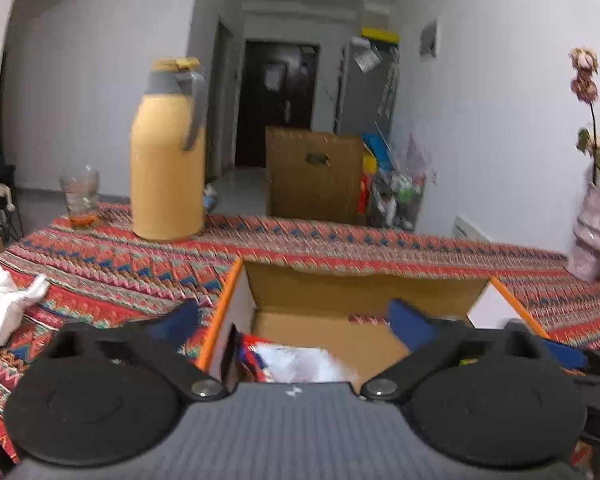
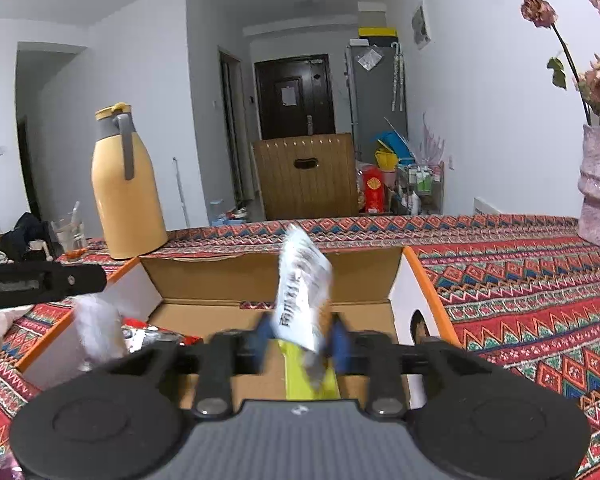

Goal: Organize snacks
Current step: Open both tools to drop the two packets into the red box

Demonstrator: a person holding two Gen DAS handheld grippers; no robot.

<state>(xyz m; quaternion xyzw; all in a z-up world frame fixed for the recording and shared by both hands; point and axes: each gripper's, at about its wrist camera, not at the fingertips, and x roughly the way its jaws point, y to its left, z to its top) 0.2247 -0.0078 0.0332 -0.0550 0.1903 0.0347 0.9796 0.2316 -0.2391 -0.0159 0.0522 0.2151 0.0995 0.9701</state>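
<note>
Both tongs drop snacks into the box (image 2: 396, 276): left tongs (image 1: 292, 320) spread wide, right tongs (image 2: 300, 338) loose around a white packet (image 2: 300, 288). Next, fetch more.

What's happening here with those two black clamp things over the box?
A person is sorting snacks into an open cardboard box on a patterned tablecloth, with a handheld gripper in each hand. The right gripper has a white snack packet standing upright between its blue fingers, above the box. The left gripper is spread wide and empty over the box, where other packets already lie.
</note>
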